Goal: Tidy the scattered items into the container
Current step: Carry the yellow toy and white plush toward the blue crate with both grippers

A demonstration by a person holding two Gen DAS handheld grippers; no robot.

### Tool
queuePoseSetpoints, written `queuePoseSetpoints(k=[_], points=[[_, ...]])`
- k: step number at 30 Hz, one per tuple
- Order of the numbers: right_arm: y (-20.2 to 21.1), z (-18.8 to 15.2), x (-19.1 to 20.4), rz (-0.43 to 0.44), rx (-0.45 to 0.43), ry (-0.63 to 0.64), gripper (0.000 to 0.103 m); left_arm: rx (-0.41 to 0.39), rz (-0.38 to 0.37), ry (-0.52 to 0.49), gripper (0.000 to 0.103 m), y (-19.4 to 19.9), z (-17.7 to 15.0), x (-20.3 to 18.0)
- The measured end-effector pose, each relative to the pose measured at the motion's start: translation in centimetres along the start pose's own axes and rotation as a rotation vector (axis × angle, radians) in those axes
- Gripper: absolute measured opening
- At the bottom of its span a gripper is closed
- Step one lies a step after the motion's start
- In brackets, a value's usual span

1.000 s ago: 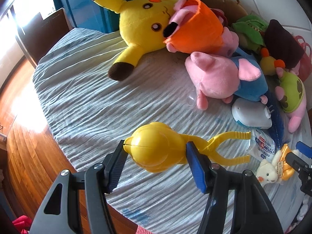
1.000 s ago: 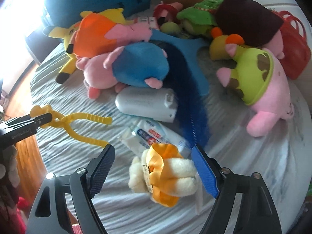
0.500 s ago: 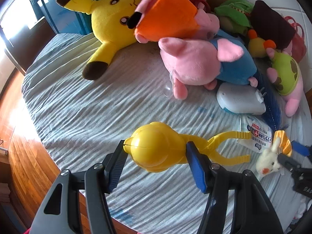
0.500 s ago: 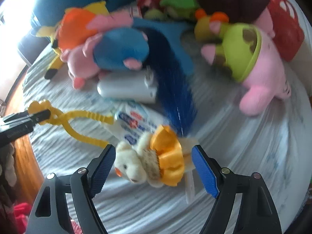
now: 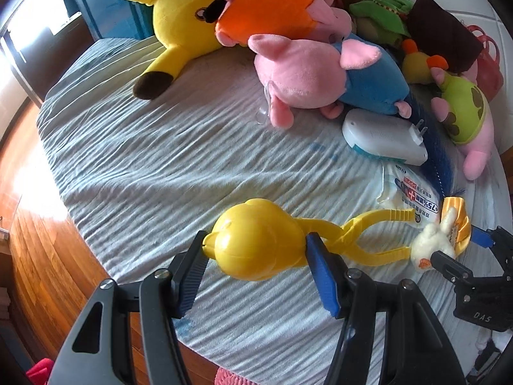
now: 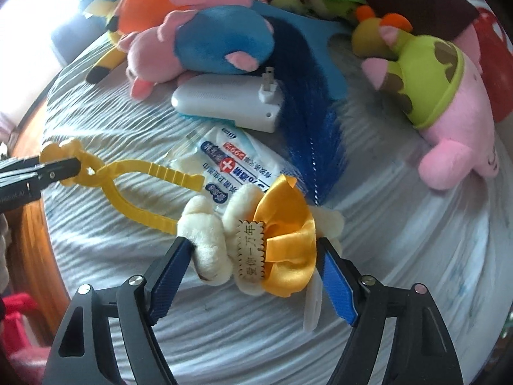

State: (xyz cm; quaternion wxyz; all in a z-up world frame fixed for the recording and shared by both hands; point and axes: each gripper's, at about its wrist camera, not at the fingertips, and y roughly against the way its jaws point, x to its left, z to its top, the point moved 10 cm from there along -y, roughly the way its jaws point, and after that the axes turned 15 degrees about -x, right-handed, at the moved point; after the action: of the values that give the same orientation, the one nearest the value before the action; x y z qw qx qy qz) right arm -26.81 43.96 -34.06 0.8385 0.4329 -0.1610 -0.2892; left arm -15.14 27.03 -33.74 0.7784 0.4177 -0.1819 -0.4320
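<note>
Covering most of both frames, the wrinkled grey cloth (image 5: pixel 134 147) is seen under a heap of plush toys, with the yellow plush (image 5: pixel 186 9) at the upper left of the left wrist view. A dark blue bin (image 5: pixel 105 9), probably the container, is partly seen behind it at the upper left edge.

Lower in the same view, the yellow clamp toy (image 5: pixel 256 243) is held by its round head between the closed fingers of the left gripper (image 5: pixel 255 272). In the right wrist view the small white plush with the gold ribbon (image 6: pixel 256 240) is pinched at the lower centre by the right gripper (image 6: pixel 255 268).

The grasping step is judged as done for both hands. Next, both items should be carried over the heap toward the bin and released there.
</note>
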Motion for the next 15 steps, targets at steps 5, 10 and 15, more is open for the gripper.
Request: queuePoseSetpoints(k=[5,10,15], points=[[0.03,-0.21,0.11,0.012,-0.021,0.061,0.086,0.000,0.013,0.021,0.060,0.10,-0.46,0.21],[-0.13,-0.38,-0.44,0.019,-0.039,0.085,0.097,-0.006,0.028,0.031,0.060,0.53,-0.69,0.21],[0.15,-0.35,-0.33,0.048,-0.046,0.122,0.097,-0.011,0.045,0.040,0.060,0.91,-0.84,0.24]])
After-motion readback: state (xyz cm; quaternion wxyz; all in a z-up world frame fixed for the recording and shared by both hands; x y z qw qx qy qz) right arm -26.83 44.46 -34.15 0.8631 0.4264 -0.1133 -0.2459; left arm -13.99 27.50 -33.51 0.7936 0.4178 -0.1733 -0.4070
